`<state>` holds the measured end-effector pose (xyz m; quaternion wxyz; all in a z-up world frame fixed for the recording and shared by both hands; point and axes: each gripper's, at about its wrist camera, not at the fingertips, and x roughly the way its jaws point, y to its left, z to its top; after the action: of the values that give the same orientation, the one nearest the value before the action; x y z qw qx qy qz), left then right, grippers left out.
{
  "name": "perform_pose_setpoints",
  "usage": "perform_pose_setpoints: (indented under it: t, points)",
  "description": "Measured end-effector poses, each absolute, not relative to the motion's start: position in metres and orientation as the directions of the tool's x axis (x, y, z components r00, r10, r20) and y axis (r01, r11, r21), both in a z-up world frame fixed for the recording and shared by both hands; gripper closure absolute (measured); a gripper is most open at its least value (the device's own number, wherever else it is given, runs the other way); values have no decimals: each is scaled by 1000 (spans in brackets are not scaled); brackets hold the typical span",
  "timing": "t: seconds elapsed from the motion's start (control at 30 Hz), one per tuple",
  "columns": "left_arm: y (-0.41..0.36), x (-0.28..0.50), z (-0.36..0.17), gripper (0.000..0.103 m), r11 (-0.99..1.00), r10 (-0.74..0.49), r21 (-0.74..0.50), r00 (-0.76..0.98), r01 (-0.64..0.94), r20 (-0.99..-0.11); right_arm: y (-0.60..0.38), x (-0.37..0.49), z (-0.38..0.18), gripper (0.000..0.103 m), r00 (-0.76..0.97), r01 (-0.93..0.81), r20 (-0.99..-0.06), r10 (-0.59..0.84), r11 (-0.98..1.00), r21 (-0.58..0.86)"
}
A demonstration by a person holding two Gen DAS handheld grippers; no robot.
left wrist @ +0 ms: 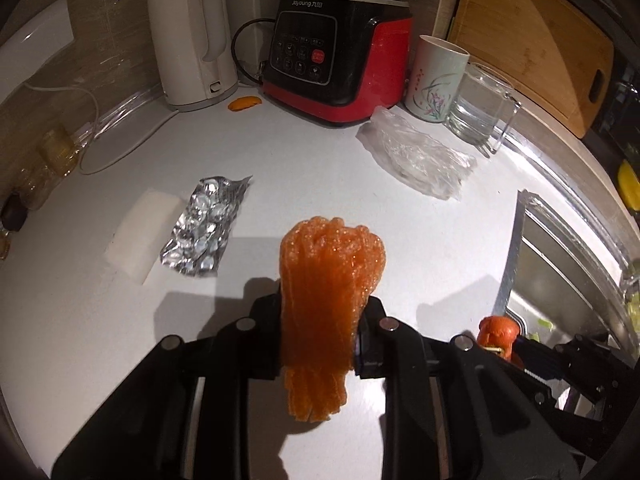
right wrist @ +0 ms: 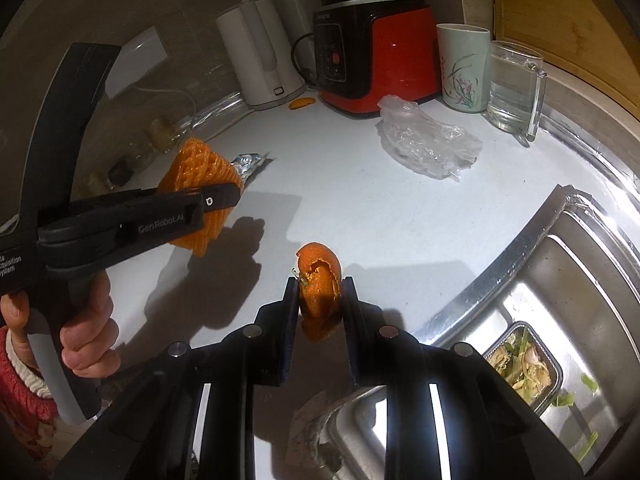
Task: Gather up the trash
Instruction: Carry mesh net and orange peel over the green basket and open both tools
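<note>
Left gripper (left wrist: 320, 336) clamped on orange foam net (left wrist: 328, 280), held up over white counter (left wrist: 320, 168). Right gripper (right wrist: 320, 300) pinching orange peel (right wrist: 320, 280) near sink (right wrist: 580, 280). Foil blister (left wrist: 204, 224), plastic wrap (left wrist: 416, 156), another peel bit (left wrist: 244, 103) lying on counter.

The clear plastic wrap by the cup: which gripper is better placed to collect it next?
Neither yet: left gripper holds the orange foam net, right gripper the orange peel. The plastic wrap lies right, favouring right.
</note>
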<state>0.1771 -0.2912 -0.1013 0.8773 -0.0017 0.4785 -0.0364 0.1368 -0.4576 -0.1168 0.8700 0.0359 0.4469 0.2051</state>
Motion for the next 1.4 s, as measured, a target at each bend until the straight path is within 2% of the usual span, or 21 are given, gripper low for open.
perform_pose_setpoints:
  t: [0.37, 0.77, 1.0, 1.4]
  points:
    - [-260, 35, -84, 80, 964, -193, -67, 505, 256, -841, -418, 0, -103, 81, 574, -199, -758, 309, 951, 237]
    - [-195, -122, -94, 80, 898, -300, -106, 418, 427, -857, -353, -161, -115, 81, 570, -73, -785, 242, 967, 245]
    - [-181, -153, -104, 80, 886, -303, -103, 397, 453, -866, -332, -194, -124, 81, 555, -61, -798, 235, 968, 243]
    - [-174, -162, -107, 80, 889, -304, -111, 390, 445, -870, -329, -193, -137, 80, 537, -72, -812, 229, 971, 227]
